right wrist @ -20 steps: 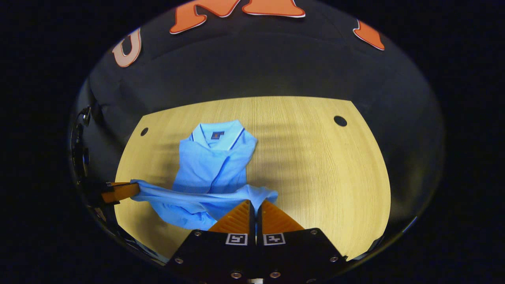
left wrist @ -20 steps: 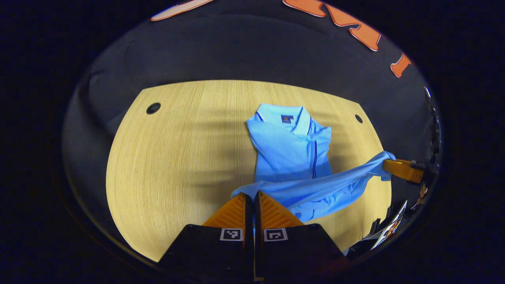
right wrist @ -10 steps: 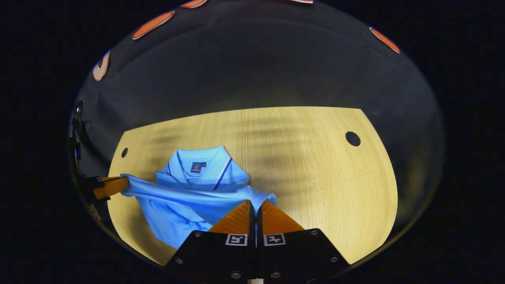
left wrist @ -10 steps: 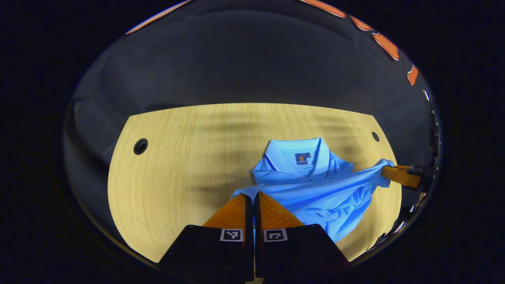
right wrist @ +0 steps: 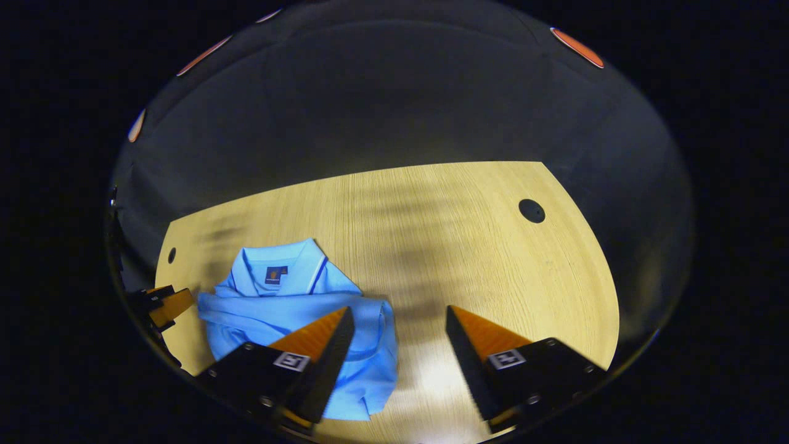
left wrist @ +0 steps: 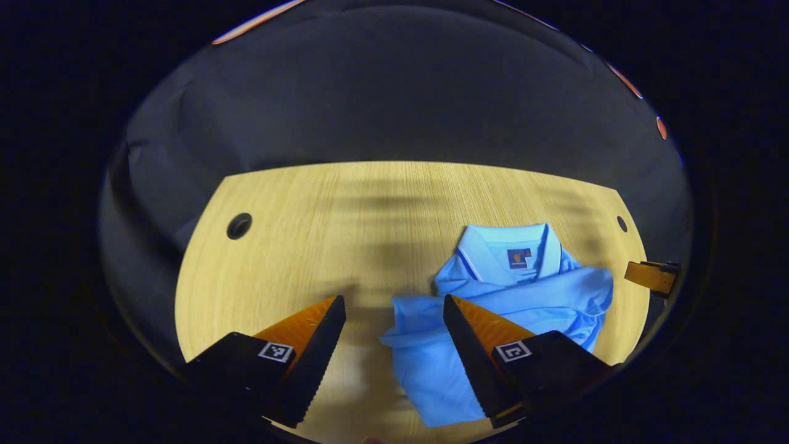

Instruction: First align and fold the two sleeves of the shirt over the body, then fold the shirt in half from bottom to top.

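Wood desk [left wrist: 296, 234] w/ 2 round holes, dark cloth wall behind. Nearest: left claw [left wrist: 394, 311] spread wide, right claw [right wrist: 399, 317] spread wide, both empty. Then 1 blue shirt [left wrist: 524, 296] lying folded on desk, collar at far end.

The left tongs [left wrist: 394, 324] are gaping wide over the table [left wrist: 296, 203] — the folded blue shirt [left wrist: 524, 296] is lying just beyond their right finger, with the other tongs [left wrist: 653, 276] showing beside its far edge.
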Motion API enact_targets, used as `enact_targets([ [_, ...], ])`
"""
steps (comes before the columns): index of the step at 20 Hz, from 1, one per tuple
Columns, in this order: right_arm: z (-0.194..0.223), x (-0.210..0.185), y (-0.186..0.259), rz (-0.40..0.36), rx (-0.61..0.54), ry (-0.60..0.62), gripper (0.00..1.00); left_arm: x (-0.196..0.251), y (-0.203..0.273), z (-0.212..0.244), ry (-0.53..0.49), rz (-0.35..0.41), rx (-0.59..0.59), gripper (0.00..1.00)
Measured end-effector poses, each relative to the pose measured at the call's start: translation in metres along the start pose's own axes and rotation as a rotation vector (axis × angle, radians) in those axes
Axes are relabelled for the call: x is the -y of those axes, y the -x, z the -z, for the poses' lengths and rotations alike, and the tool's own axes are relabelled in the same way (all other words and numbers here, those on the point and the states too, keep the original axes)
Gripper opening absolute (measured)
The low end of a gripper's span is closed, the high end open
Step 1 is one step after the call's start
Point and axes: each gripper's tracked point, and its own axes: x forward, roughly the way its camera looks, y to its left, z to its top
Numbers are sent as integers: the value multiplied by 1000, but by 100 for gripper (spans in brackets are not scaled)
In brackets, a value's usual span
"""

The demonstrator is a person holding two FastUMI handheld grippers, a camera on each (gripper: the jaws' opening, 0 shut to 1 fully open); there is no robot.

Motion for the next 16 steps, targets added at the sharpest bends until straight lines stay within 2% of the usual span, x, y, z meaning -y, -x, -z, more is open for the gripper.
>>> enact_targets([
  [1, -4, 1, 9, -5, 25, -7, 100, 0, 10, -6, -4, -12, 30, 100],
  [4, -22, 2, 53, -32, 152, -1, 100, -5, 72, -36, -2, -43, 163, 100],
  [8, -26, -2, 104, -58, 269, 52, 100, 1, 135, -52, 31, -50, 296, 100],
  [11, -17, -10, 147, -112, 342, 65, 100, 5, 192, -45, 63, -55, 395, 100],
  [16, 4, -7, 196, -158, 415, 61, 100, 1, 249, -12, 60, -109, 485, 100],
])
